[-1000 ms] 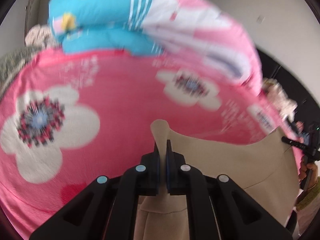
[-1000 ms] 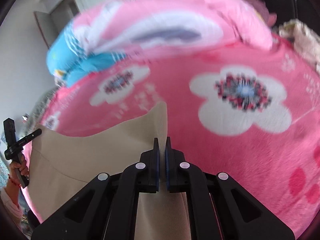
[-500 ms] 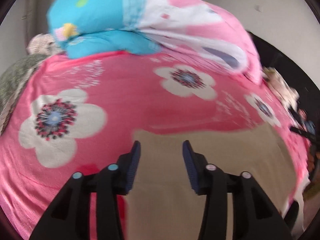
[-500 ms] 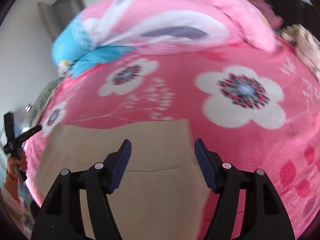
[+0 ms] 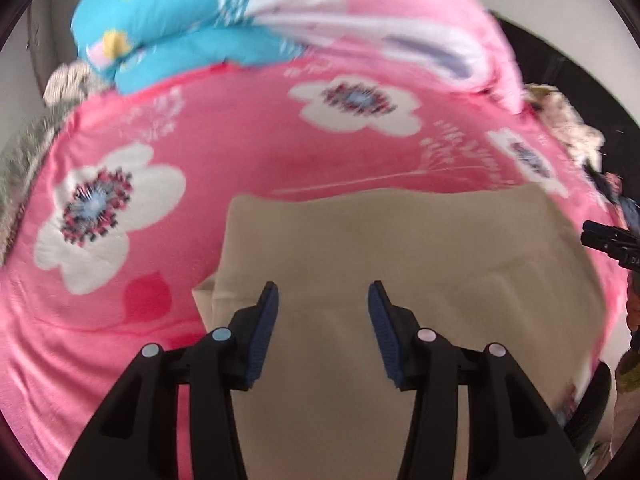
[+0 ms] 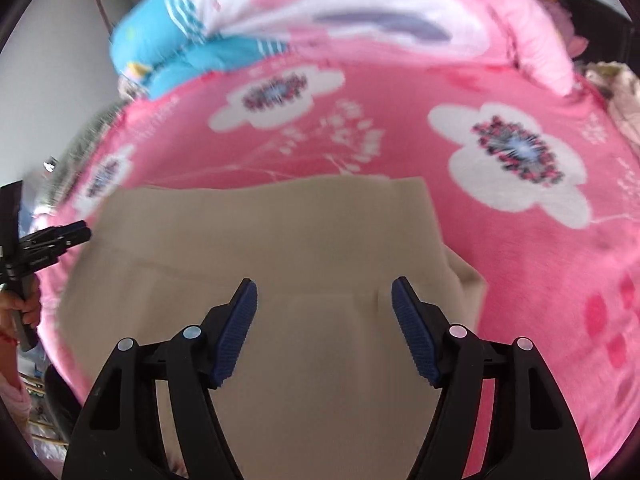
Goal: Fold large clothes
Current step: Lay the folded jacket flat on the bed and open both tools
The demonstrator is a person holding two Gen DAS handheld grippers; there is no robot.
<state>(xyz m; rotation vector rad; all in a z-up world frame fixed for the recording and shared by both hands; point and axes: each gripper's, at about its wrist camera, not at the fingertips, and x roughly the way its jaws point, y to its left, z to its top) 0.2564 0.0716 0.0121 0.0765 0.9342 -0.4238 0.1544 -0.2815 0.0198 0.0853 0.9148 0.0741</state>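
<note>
A beige garment [image 5: 400, 256] lies folded flat on the pink flowered bedcover [image 5: 248, 148], its far edge straight and a lower layer sticking out at the left. My left gripper [image 5: 323, 298] hovers above it, open, nothing between its blue pads. In the right wrist view the same garment [image 6: 280, 236] spreads under my right gripper [image 6: 324, 294], whose jaws are opening and hold nothing. Each gripper appears at the edge of the other's view: the right one [image 5: 612, 242], the left one [image 6: 52, 240] held in a hand [image 6: 24, 308].
A rolled quilt in blue, white and pink [image 5: 224, 36] lies across the far side of the bed. Pale crumpled cloth [image 5: 568, 120] sits at the right edge, and a grey-green textile [image 5: 24, 156] at the left. A doll [image 6: 556, 4] rests at the far right.
Both grippers let go of the beige garment's raised edge and opened. The cloth dropped flat onto the bed, and both grippers drew back and up from it.
</note>
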